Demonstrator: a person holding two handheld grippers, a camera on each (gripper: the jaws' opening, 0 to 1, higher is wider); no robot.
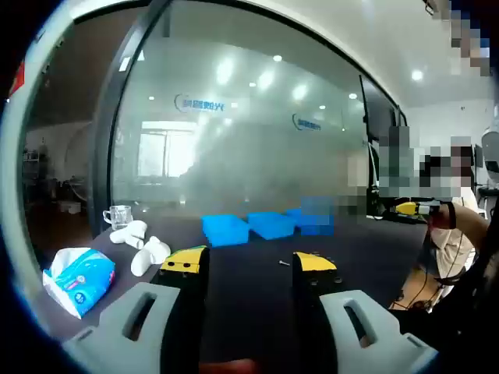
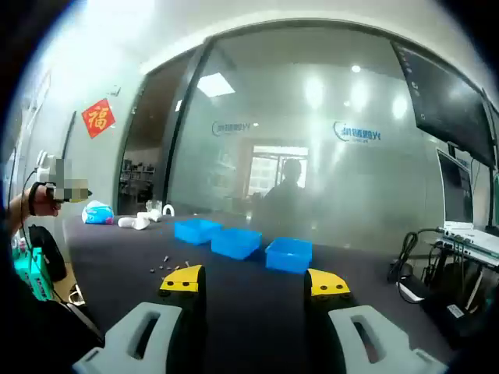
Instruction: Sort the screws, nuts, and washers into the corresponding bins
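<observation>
Three blue bins [image 2: 240, 241] sit in a row on the dark counter [image 2: 234, 296]. Small screws [image 2: 168, 265] lie near them. Both the left gripper [image 1: 249, 267] and right gripper [image 2: 254, 283] have jaws apart, holding nothing.

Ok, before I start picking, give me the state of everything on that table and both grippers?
left gripper: open, nothing between the fingers, above the table.
right gripper: open, holding nothing.
three blue bins: in a row on the table, contents can't be seen.
small loose parts: scattered on the dark table, unsorted.
tissue pack: lying at the table edge.
glass cup: upright, looks empty.
</observation>
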